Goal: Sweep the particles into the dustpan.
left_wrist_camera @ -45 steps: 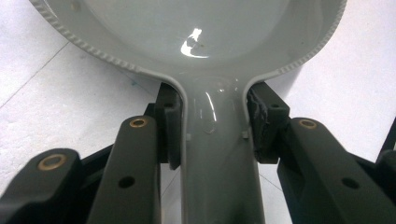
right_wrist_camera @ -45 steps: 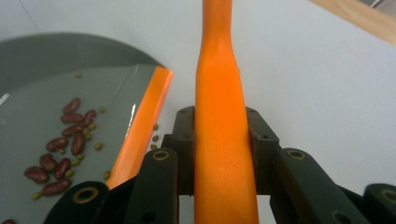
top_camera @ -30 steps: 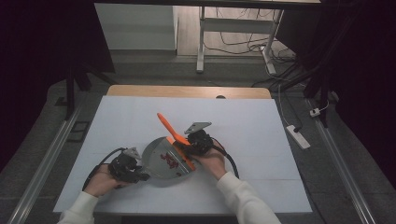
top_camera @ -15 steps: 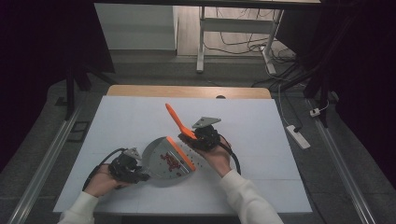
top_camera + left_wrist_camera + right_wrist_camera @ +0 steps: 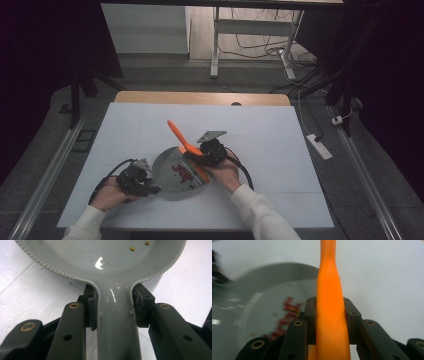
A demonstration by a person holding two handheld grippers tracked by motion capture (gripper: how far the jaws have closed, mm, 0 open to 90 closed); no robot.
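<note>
Dustpan: the grey dustpan lies flat on the white table, a little toward the 6 o'clock edge from the table's middle in the high view; its handle points toward 8 o'clock.
Dustpan contents: small red bits lie scattered across the pan's floor; in the left gripper view two tiny yellowish grains sit near the far wall.
Orange brush: the orange brush has its head at the pan's 3 o'clock rim, and its handle slants up and away toward 11 o'clock.
Right gripper: the right gripper sits just at 3 o'clock of the pan; in the right gripper view its jaws are clamped on both sides of the orange handle.
Right hand: the right hand comes in from 5 o'clock, white sleeve on the forearm, wrist angled so the gripper points toward 10 o'clock.
Left gripper: the left gripper is at the pan's 8 o'clock; in the left gripper view its pads press the grey handle from both sides.
Left hand: the left hand lies low by the table, forearm entering from 7 o'clock.
Cables: a black cable trails from the right gripper.
</note>
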